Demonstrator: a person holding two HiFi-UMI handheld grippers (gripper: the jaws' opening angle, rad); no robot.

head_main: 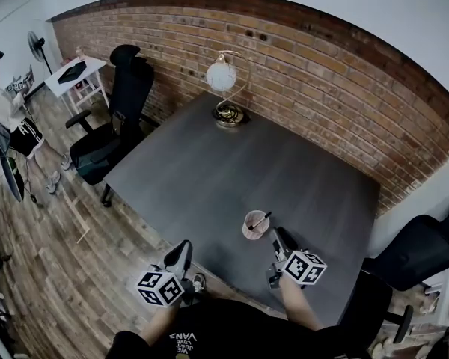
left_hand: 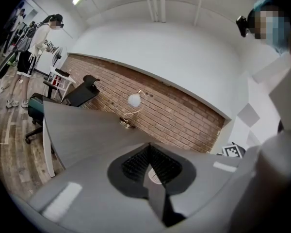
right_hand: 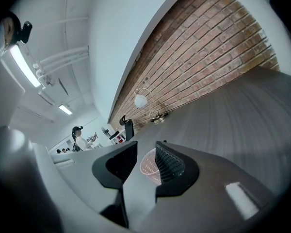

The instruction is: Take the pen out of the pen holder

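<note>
Right gripper (right_hand: 146,148): jaws slightly apart. The pink mesh pen holder (right_hand: 149,168) shows through the gap, mostly hidden by the 2 pads, contact unclear. In the head view the pen (head_main: 260,220) leans inside it on the table (head_main: 209,170). Left gripper (left_hand: 149,150): jaws together, empty.

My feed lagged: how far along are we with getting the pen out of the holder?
Nothing is done yet: the pen still stands in the pink mesh pen holder. In hand: the right gripper, jaws apart, points at the holder. Left to do: grip the pen and lift it out. The left gripper is shut and empty.
</note>
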